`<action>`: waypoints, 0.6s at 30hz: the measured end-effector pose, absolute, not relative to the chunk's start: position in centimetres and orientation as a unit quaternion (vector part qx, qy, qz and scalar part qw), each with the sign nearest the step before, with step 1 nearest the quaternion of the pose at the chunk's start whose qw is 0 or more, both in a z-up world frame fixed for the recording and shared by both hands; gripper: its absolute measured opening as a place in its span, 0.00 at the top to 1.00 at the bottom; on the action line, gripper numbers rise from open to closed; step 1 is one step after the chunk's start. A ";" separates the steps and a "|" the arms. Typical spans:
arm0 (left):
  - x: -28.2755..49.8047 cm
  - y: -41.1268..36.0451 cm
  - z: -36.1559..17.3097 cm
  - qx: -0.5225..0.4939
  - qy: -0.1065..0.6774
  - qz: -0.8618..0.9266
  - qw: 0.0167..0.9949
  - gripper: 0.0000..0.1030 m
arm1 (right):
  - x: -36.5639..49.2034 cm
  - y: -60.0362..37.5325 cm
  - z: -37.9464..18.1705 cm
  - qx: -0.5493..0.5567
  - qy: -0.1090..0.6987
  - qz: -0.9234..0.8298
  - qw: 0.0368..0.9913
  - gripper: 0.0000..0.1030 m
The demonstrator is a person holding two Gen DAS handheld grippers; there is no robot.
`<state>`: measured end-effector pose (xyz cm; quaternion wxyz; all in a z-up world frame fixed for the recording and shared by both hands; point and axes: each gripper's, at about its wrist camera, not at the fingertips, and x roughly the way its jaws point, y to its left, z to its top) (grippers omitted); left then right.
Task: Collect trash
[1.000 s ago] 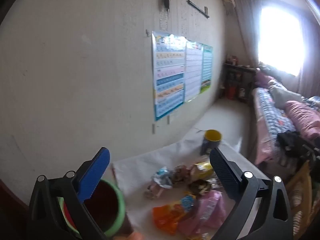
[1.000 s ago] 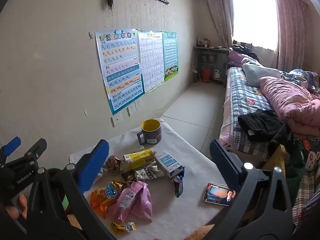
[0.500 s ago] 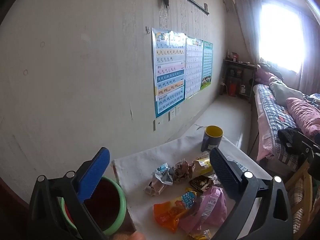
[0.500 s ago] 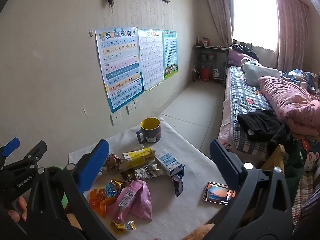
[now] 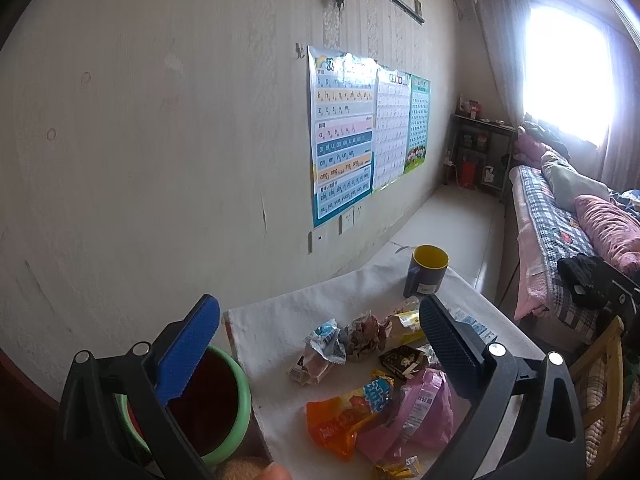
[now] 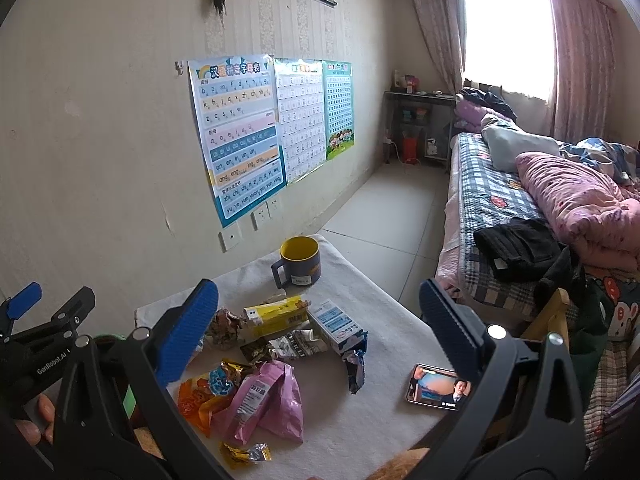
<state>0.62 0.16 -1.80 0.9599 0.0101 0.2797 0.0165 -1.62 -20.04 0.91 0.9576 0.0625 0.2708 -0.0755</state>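
Note:
A heap of trash lies on the white cloth-covered table (image 6: pixel 384 320): an orange wrapper (image 6: pixel 196 404), a pink bag (image 6: pixel 264 404), a yellow packet (image 6: pixel 276 314), a torn white-and-blue carton (image 6: pixel 334 326) and several crumpled wrappers (image 5: pixel 320 344). At the table's left end stands a green-rimmed bin (image 5: pixel 236 396) with a dark inside. My left gripper (image 5: pixel 318 320) is open, held above the bin and the heap's left side. My right gripper (image 6: pixel 320 300) is open above the heap. Neither holds anything.
A blue mug with a yellow inside (image 6: pixel 300 262) stands at the table's far end. A phone with a lit screen (image 6: pixel 438 388) lies near the right edge. Wall posters (image 6: pixel 240 132) hang to the left, and a bed (image 6: pixel 520 208) lies to the right.
The left wrist view has swung slightly, so more of the table and the trash shows and the blur is gone. The right gripper has hardly moved. Both stay open.

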 end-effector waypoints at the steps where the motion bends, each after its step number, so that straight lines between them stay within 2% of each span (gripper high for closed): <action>1: 0.6 0.1 -1.9 0.011 0.281 0.017 0.959 0.08 | -1.6 -20.1 0.9 0.063 0.271 -0.075 0.957 0.04; 18: 1.1 0.4 -2.7 0.008 0.298 0.023 0.954 0.08 | -1.5 -20.1 0.6 0.064 0.275 -0.077 0.956 0.04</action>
